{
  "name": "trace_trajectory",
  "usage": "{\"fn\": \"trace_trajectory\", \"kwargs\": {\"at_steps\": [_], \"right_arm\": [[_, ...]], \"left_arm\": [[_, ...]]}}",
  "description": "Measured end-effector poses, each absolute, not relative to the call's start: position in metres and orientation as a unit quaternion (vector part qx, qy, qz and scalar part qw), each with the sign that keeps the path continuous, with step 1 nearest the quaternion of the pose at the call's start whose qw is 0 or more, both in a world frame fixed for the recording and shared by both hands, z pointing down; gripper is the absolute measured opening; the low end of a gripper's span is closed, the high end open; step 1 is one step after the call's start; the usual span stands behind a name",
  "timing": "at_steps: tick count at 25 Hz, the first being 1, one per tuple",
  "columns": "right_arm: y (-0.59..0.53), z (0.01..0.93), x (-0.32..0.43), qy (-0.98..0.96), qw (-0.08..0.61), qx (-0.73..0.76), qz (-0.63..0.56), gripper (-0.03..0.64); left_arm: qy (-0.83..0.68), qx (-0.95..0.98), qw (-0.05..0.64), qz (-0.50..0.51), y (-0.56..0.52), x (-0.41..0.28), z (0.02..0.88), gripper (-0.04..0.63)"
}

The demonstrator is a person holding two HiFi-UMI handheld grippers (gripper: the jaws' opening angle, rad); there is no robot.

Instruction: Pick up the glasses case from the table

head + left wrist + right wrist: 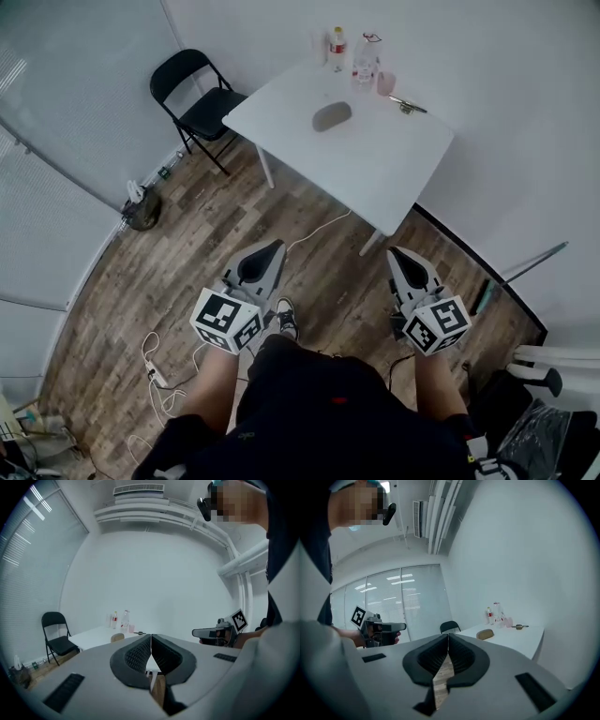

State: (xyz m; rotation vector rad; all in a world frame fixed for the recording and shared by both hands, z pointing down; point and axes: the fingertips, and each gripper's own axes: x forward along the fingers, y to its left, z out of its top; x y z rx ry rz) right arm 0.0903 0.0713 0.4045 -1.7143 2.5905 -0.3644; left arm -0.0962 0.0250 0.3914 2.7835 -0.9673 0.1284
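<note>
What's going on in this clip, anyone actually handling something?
Nothing is being handled yet. A person stands on the wood plank floor, well short of the white square table, with a gripper in each hand. The left gripper and the right gripper are both shut and empty, pointing towards the table. The tan oval glasses case lies untouched on the tabletop, near clear plastic bottles and a pink cup.

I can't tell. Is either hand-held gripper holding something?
Nothing: left hand-held gripper and right hand-held gripper are shut, empty; tan oval glasses case lies apart.
</note>
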Motion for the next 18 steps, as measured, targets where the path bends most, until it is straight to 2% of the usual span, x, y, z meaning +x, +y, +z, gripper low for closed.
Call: {"fn": "trace_trajectory", "kwargs": {"at_steps": [6,10,18], "right_arm": [[-0.005,0.395,0.052,0.821,-0.002,-0.560,-0.114,0.021],[-0.047,0.393,0.026,0.821,-0.010,-0.561,-0.105,0.021],[-0.106,0.398,0.017,0.808,-0.002,-0.580,-0.106,0.021]], "left_arm": [[-0.305,0.946,0.101,0.048,-0.054,-0.130,0.389,0.023],[-0.292,0.947,0.129,0.031,-0.101,-0.153,0.389,0.023],[-0.278,0.949,0.145,0.026,-0.160,-0.176,0.391,0.023]]}}
